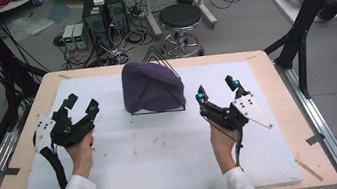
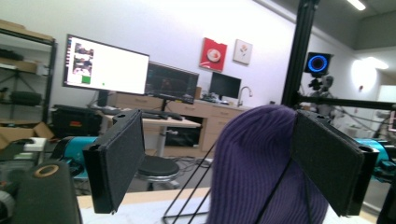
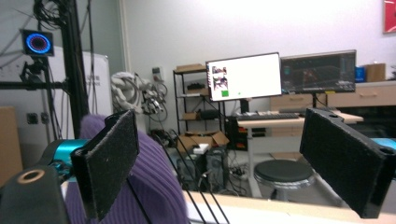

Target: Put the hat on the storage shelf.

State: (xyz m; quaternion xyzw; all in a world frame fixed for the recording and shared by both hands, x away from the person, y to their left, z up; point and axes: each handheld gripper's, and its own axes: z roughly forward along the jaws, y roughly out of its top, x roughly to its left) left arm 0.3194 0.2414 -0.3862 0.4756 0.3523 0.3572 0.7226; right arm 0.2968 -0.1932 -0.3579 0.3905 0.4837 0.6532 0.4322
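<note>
From above, the purple hat (image 1: 151, 87) sits between both spread, empty grippers (image 1: 81, 105) (image 1: 215, 89); the right gripper view shows a stool (image 3: 284, 173) between its fingers (image 3: 111, 161).

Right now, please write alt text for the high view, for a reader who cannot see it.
A purple hat sits on a wire stand at the back of a white mat. A person holds the open left gripper and right gripper on either side, touching nothing.
</note>
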